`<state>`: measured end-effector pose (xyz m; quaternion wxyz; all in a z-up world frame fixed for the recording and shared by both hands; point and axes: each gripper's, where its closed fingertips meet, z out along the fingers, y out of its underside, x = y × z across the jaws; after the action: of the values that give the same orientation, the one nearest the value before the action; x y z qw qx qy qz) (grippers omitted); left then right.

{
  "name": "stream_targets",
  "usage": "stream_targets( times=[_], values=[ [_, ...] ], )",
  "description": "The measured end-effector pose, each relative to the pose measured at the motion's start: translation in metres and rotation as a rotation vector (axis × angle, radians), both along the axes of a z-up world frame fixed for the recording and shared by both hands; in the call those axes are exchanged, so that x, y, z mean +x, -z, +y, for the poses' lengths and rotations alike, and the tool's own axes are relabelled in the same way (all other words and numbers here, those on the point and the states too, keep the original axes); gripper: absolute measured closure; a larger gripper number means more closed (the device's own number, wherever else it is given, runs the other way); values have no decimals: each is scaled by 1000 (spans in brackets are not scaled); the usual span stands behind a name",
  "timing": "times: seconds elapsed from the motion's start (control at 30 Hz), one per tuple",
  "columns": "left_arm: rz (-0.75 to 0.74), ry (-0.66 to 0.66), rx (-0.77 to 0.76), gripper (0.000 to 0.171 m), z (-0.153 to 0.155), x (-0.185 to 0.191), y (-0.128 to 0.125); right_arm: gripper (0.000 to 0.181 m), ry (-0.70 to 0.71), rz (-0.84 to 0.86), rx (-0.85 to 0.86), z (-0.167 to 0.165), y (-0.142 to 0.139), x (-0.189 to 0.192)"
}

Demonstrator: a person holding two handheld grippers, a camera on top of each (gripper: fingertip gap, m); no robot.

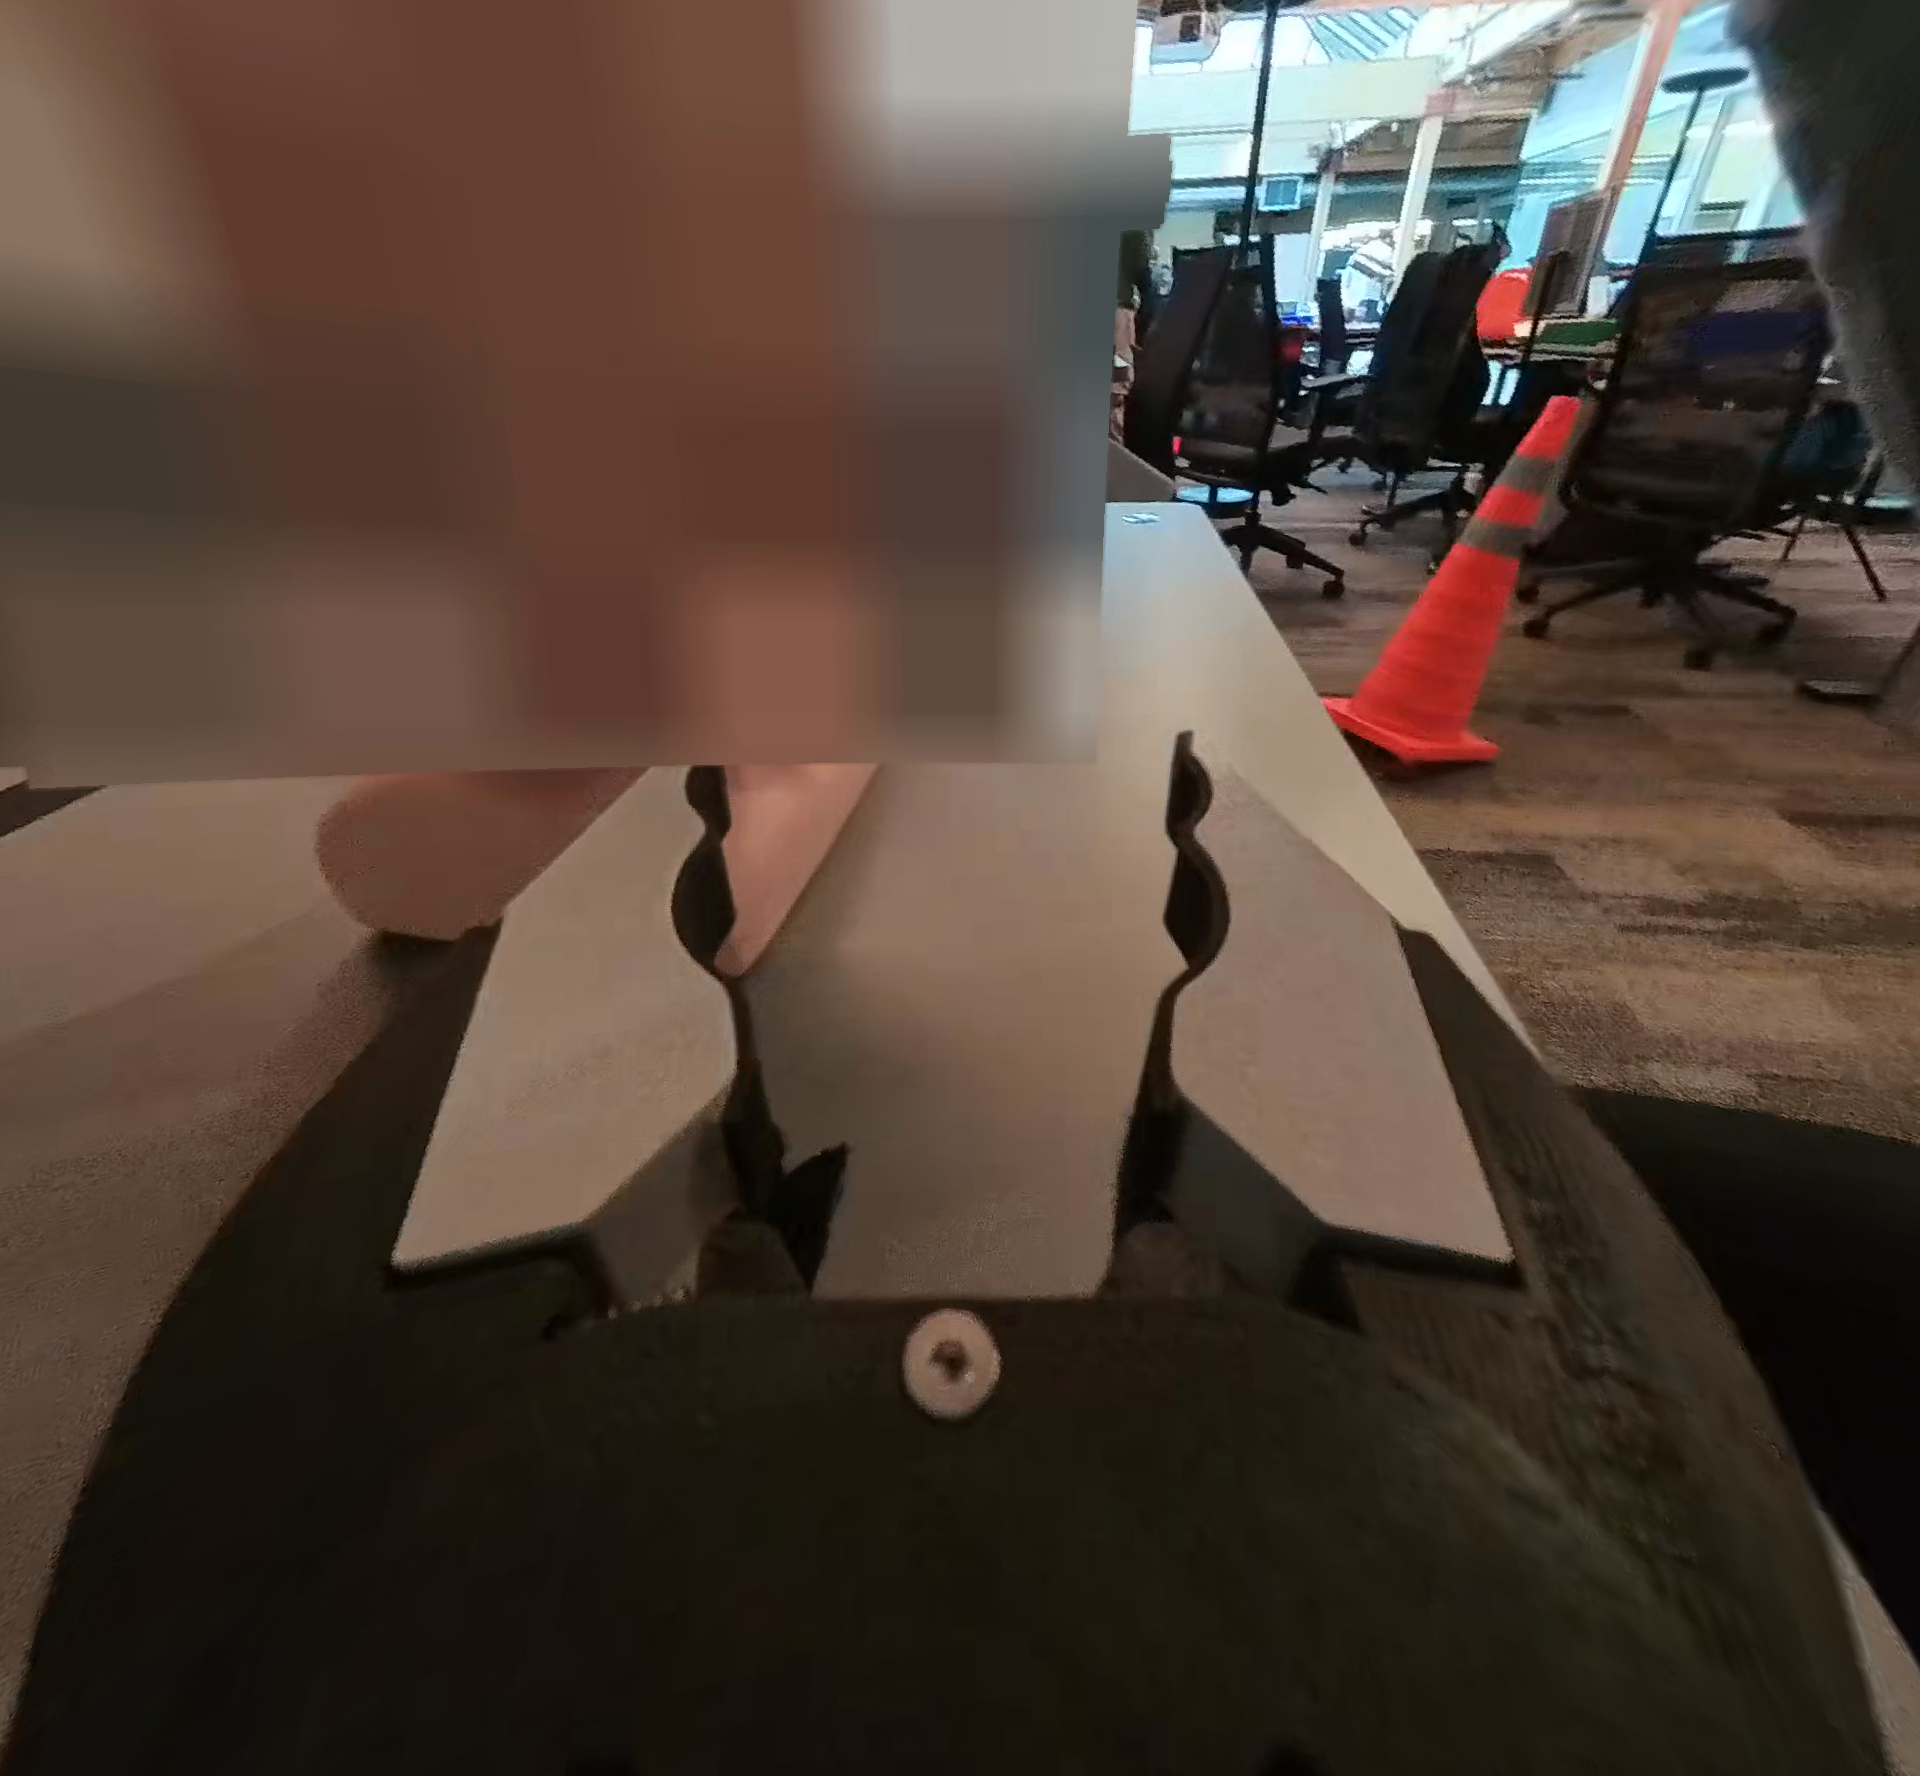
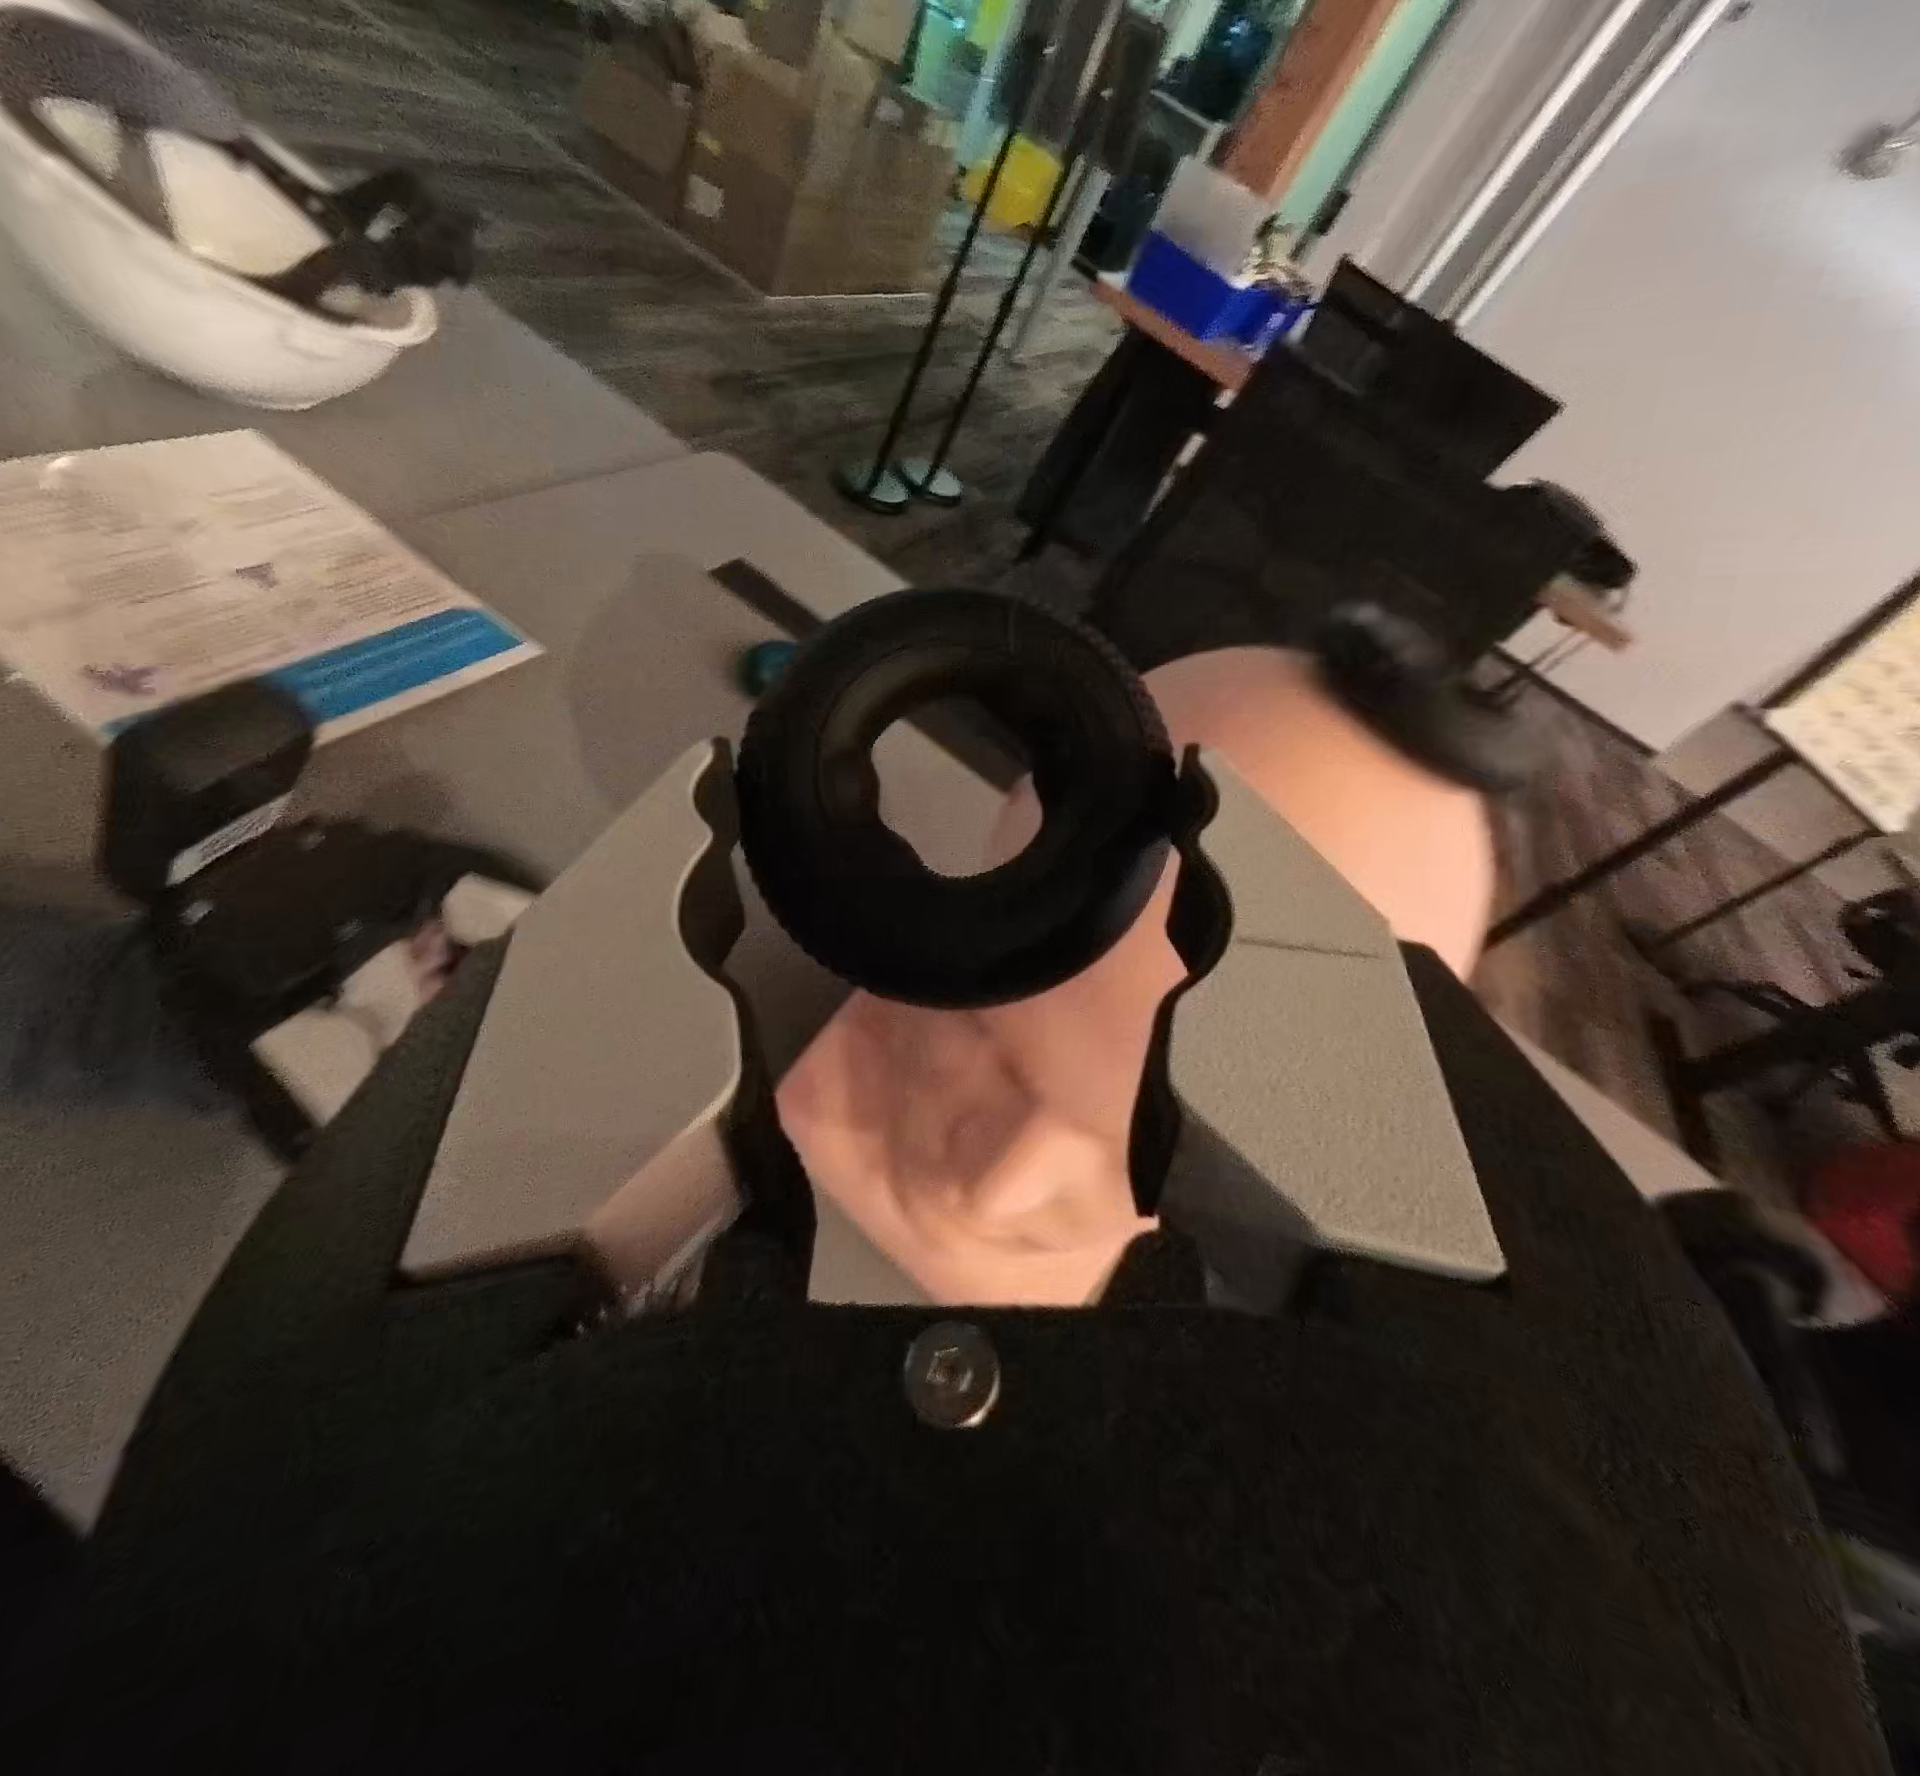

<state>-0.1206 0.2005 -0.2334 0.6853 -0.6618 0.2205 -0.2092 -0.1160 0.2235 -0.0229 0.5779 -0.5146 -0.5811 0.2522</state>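
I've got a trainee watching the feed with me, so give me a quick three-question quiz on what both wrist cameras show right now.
1. True or false: the right gripper is shut on a black rubber tyre.
2. Multiple choice: what lies between the fingers of the left gripper?
A. a blue box
B. nothing but bare table, with a person's fingertip just inside the left finger
C. a white helmet
3. Fill in: on the floor to the right of the table in the left wrist view stands an orange ____.

Key: 1 true; 2 B; 3 cone.
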Motion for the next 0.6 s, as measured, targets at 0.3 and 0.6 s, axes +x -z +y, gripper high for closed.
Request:
stream_targets(
  times=[0.3, 0.6],
  values=[
    [89, 48, -1, 85, -7, 26, 10, 98, 131, -73, -53, 88, -87, -20],
    [90, -10, 43, 86, -5, 14, 2, 98, 160, -239, -400, 145, -63, -43]
  ],
)
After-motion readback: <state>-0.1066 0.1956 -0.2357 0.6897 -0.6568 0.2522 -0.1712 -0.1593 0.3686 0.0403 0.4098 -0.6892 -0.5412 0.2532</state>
